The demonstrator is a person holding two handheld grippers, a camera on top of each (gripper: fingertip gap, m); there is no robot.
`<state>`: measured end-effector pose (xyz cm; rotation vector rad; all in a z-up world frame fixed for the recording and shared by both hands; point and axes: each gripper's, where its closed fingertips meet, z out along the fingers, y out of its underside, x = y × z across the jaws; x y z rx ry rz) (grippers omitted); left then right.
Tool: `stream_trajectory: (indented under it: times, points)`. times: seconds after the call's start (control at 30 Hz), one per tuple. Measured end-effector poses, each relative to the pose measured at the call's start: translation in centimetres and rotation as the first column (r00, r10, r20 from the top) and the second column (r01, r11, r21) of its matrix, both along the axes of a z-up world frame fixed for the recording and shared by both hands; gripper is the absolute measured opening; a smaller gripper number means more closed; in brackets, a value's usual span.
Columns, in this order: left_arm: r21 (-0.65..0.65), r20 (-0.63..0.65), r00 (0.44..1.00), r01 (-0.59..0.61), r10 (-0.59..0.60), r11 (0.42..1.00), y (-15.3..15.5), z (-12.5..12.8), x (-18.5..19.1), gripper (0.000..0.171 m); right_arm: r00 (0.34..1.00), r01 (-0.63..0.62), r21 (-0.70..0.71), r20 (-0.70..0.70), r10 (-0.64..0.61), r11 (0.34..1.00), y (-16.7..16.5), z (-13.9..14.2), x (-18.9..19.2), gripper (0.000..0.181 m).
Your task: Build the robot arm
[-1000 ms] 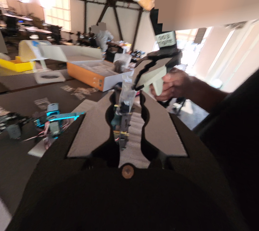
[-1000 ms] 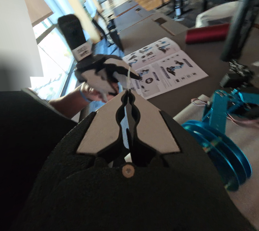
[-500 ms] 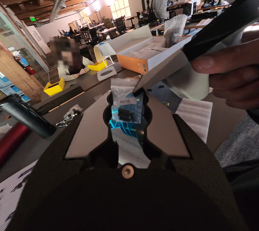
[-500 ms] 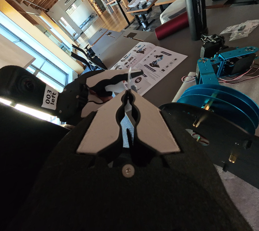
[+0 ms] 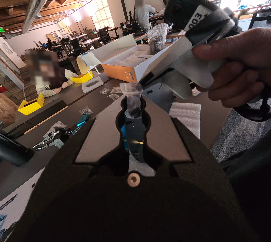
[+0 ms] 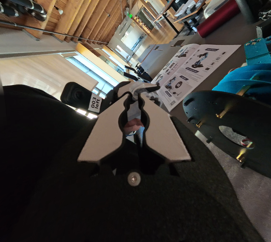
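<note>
1. Left gripper (image 5: 132, 99) is pinched on the lower part of a little clear bag (image 5: 131, 88) of dark screws, bag standing up toward 12 o'clock.
2. Right gripper (image 5: 140, 84) comes in from about 2 o'clock, tips closed on the bag's top edge, both pretty much equally close.
3. Black round plate (image 6: 228, 120) sits off at 3 o'clock in the right view.
</note>
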<state>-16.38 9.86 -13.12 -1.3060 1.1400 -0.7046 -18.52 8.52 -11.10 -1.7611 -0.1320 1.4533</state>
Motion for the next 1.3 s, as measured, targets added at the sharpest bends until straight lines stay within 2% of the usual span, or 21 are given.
stream_trajectory:
  times: [0.13, 0.27, 0.33, 0.7, 0.8, 0.87, 1.0, 1.2, 1.27, 1.3]
  points:
    - [0.0, -0.023, 0.999, 0.048, -0.048, 0.999, -0.5, -0.5, 0.6, 0.014, 0.998, -0.004, 0.021, -0.063, 0.005, 1.0, -0.2, 0.4, 0.4, 0.007]
    - [0.0, -0.045, 0.992, 0.12, -0.12, 0.993, -1.6, -0.8, 1.2, 0.014, 0.998, -0.023, 0.023, -0.055, 0.024, 0.999, -0.3, -0.1, 0.3, 0.007]
    - [0.002, -0.056, 0.988, 0.141, -0.141, 0.99, -1.9, -1.0, 1.4, 0.014, 0.997, -0.03, 0.032, -0.064, 0.032, 0.999, -0.4, 0.0, 0.5, 0.0]
    - [0.051, -0.11, 0.971, 0.218, -0.211, 0.975, -2.2, -1.5, 2.0, 0.016, 0.983, -0.047, -0.018, -0.177, 0.043, 0.999, -0.7, -0.5, 1.5, 0.0]
    - [-0.013, -0.105, 0.975, 0.197, -0.197, 0.98, -1.7, -1.4, 1.8, 0.034, 0.976, 0.032, -0.046, -0.212, -0.041, 0.998, 0.0, -0.9, 2.7, 0.0]
    - [-0.068, -0.068, 0.978, 0.191, -0.196, 0.979, -1.6, -0.7, 1.4, 0.04, 0.978, 0.081, -0.039, -0.191, -0.087, 0.996, 0.1, -1.1, 3.5, 0.0]
    - [-0.219, -0.003, 0.98, 0.194, -0.199, 0.956, -2.3, 0.3, 1.0, 0.039, 0.981, 0.191, 0.01, -0.029, -0.19, 0.982, 0.2, -1.5, 4.4, 0.0]
    - [-0.386, 0.137, 0.981, 0.181, -0.138, 0.904, -1.8, 2.9, 0.4, 0.033, 0.93, 0.329, 0.076, 0.151, -0.336, 0.941, 0.6, -1.8, 5.9, 0.0]
    - [-0.464, 0.139, 0.978, 0.201, -0.153, 0.863, -1.7, 2.7, 0.7, 0.026, 0.934, 0.318, 0.077, 0.146, -0.326, 0.945, 0.4, -1.4, 5.6, 0.0]
    - [-0.527, 0.135, 0.972, 0.233, -0.191, 0.817, -2.2, 2.2, 1.2, 0.023, 0.94, 0.306, 0.077, 0.135, -0.314, 0.949, 0.3, -1.1, 5.2, 0.0]
